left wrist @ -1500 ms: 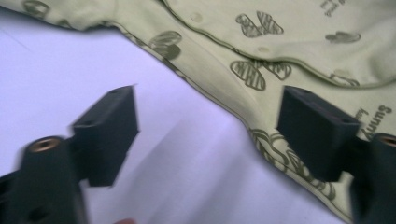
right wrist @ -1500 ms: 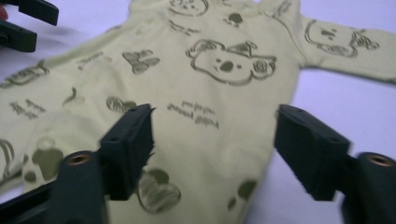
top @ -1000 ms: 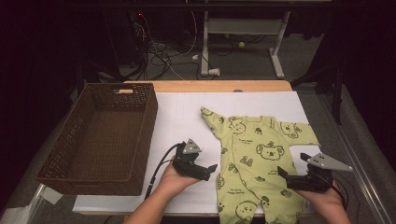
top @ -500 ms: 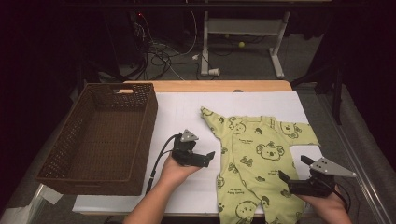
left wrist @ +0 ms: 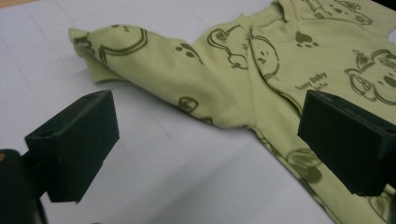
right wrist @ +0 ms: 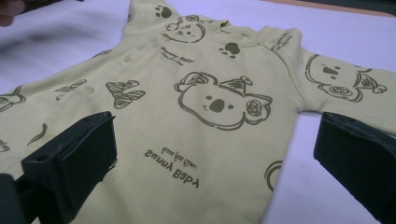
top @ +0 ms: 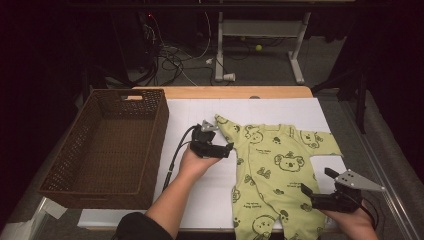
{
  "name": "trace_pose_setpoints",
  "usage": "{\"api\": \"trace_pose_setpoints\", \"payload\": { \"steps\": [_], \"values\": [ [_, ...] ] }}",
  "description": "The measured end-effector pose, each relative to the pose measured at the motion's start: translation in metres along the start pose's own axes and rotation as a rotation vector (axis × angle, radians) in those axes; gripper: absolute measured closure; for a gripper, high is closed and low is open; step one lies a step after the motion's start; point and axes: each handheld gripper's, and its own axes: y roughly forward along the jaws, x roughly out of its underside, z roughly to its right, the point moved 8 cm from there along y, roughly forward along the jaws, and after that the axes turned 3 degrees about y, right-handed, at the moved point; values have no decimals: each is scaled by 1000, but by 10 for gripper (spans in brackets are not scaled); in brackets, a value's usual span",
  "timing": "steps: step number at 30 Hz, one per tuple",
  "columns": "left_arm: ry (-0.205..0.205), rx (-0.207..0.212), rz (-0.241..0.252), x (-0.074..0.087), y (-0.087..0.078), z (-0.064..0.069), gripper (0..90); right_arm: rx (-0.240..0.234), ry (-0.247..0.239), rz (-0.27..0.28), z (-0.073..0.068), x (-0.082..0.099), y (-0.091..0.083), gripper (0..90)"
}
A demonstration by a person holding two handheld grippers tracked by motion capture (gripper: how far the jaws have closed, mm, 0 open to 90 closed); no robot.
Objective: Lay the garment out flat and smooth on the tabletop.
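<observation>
Now both grippers, left (top: 227, 148) and right (top: 306, 189), hover wide open over the romper (top: 272, 170) lying flat right of the basket (top: 107, 145), likely about to pinch its sleeve and hem.

Tabletop (top: 300, 107): white covered surface with a wooden far edge. Lying directly on it: a brown wicker basket (top: 107, 145) at left, and a green baby romper (top: 280, 170) spread flat right of centre.
</observation>
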Motion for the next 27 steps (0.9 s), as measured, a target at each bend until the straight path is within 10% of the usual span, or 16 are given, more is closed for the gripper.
{"api": "trace_pose_setpoints", "payload": {
  "steps": [12, 20, 27],
  "values": [
    [-72, -105, -72, -11, 39, -33, 217, -11, 4, -1, -2, 0, 2, 3],
    [-147, -41, -51, -8, 49, -36, 560, -23, -8, -4, -5, -2, 7, 3],
    [-87, -31, -39, -10, 50, -24, 827, -25, -2, -3, -5, -3, 6, 3]
  ]
}}
